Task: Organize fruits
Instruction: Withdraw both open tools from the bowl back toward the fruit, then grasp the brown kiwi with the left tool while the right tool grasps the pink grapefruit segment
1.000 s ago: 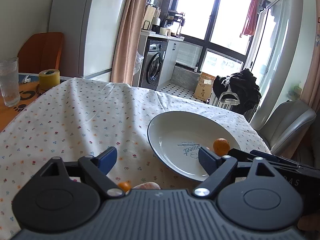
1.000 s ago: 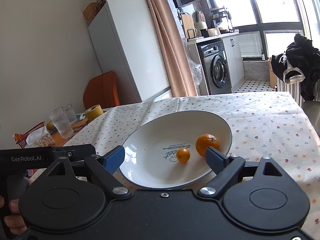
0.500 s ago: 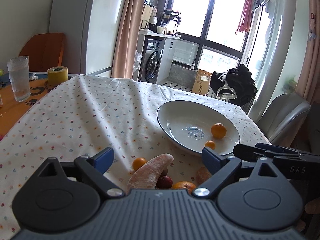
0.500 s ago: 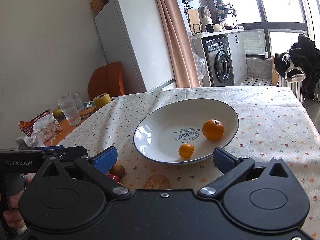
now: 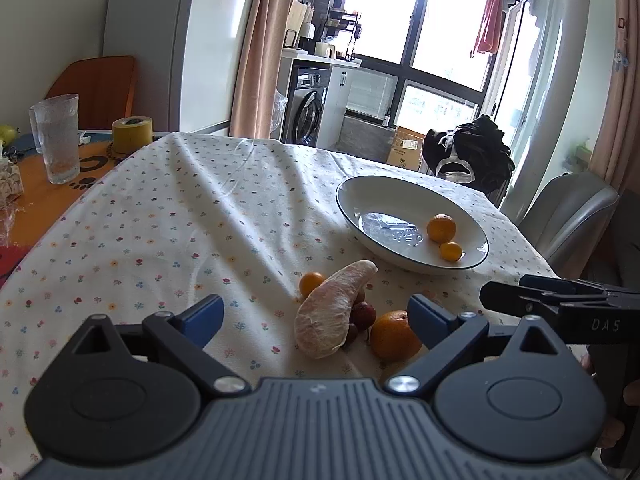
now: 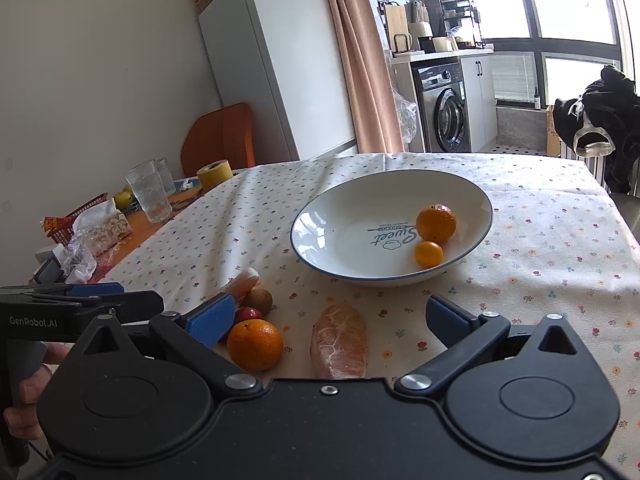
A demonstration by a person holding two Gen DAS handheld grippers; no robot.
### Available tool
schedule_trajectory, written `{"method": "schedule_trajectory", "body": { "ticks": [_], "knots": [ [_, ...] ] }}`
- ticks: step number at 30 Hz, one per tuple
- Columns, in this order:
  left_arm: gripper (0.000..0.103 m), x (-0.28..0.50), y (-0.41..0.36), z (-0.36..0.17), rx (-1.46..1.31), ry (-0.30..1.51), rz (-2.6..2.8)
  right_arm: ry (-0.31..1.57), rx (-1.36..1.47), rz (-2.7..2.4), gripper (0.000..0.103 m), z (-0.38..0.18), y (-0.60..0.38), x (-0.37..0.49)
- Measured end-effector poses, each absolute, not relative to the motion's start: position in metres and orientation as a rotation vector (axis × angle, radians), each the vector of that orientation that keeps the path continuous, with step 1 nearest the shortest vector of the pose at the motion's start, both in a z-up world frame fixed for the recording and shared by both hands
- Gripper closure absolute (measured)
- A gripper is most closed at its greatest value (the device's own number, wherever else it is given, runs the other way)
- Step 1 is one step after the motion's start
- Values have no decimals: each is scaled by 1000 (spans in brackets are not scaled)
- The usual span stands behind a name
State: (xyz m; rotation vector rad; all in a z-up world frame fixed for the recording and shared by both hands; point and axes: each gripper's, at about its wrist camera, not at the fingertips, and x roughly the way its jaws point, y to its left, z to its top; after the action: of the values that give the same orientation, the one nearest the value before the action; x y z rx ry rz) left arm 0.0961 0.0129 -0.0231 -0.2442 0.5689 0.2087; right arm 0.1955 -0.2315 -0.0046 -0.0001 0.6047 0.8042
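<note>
Right claw [image 6: 330,316]: jaws spread wide, nothing held, poised low over the floral tablecloth [image 6: 540,240].

Left claw [image 5: 316,316]: likewise wide open and empty.

Pomelo segment, peeled [image 6: 339,340]: lies on the cloth directly between the right claw's jaws, nearest of all items. Soft membrane; tearing or crushing is to be expected if it is squeezed hard across the flat faces.

Large orange [image 6: 255,345]: seated just inside the right claw's left fingertip, touching or nearly so. A nudge from a closing jaw is judged likely to send it rolling toward the table edge.

Red fruit, small, possibly a lychee [image 6: 248,314], and brown round fruit [image 6: 258,300]: clustered just beyond that fingertip. Both could be scattered by the same contact.

Second pomelo segment [image 5: 334,312]: centred ahead of the left claw, leaning against the cluster; a small kumquat-like orange [image 5: 311,282] sits beyond it.

White bowl [image 6: 320,216]: farther ahead of both claws, well apart from the loose fruit. An orange [image 6: 436,223] and a kumquat [image 6: 429,254] are already contained. A rim strike on delivery could tip or slide it on the loose cloth.
</note>
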Motion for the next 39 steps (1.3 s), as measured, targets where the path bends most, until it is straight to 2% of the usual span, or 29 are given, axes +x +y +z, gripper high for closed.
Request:
{"method": "schedule_trajectory", "body": {
  "ticks": [10,17,21,25,28,34,39],
  "knots": [
    [6,75,12,-38,-250,602,197,646,-40,794,2,-15,-225,178],
    [8,73,4,-47,-244,604,125,675,-68,821,21,-22,-222,174],
    [19,77,-3,-53,-244,610,103,681,-65,815,25,-26,-223,178],
    [39,85,-7,-62,-253,640,77,695,-79,814,34,-33,-219,181],
    [51,90,-10,-64,-282,631,63,697,-90,820,36,-33,-215,182],
    [56,105,-20,-66,-289,634,53,680,-102,828,36,-30,-218,185],
    [57,115,-23,-69,-307,637,25,692,-81,803,37,-34,-221,196]
  ]
}}
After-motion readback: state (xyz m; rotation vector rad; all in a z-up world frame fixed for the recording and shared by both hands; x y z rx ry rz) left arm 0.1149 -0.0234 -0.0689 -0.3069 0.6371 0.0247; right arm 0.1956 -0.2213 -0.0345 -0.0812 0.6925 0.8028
